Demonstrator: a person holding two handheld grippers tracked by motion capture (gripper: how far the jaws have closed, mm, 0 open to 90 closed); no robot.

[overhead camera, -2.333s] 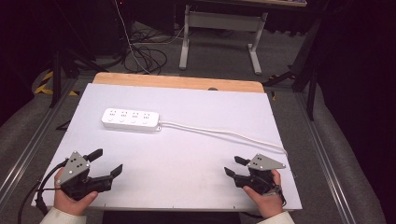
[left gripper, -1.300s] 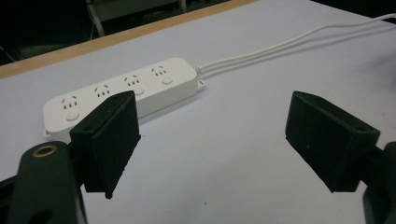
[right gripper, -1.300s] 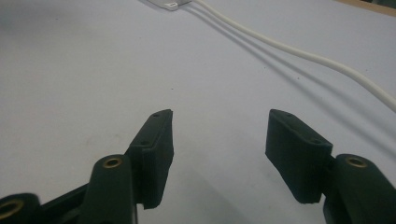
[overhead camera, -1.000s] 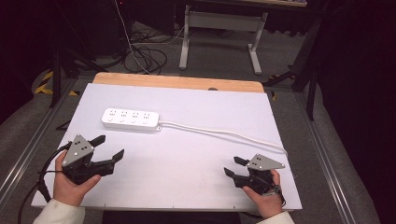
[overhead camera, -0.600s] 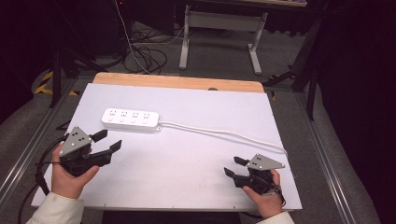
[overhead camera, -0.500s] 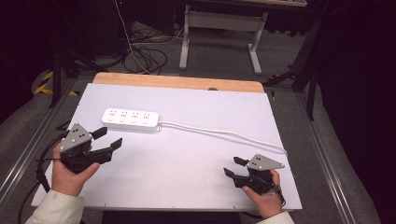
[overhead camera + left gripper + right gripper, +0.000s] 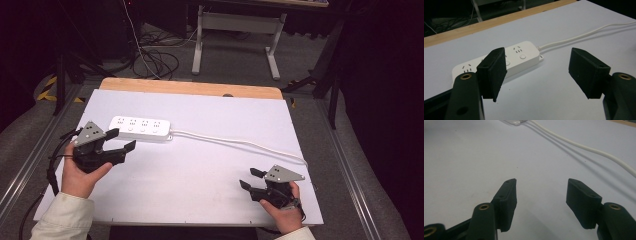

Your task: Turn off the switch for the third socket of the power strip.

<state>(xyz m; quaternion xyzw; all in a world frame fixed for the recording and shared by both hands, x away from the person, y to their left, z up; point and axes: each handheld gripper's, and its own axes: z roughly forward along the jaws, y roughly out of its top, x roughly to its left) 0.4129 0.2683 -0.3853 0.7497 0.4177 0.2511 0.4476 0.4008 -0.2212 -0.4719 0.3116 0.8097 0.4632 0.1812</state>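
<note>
A big white table (image 7: 200, 175) with a wooden strip along its far edge is taking up most of the space in front of the person. A white power strip (image 7: 140, 128) is lying flat on the far left part of it, and its white cable (image 7: 240, 144) is trailing off across the top toward the right edge.

The left gripper (image 7: 121, 140) is hovering just near the strip's near side, not touching it; its jaws are standing wide apart, having just been opening, and nothing is sitting between them. In the left gripper view the power strip (image 7: 499, 62) is lying just beyond the left gripper (image 7: 537, 72).

The right gripper (image 7: 250, 178) is resting low near the table's near right corner, well apart from the strip, its jaws spread and gripping nothing.
</note>
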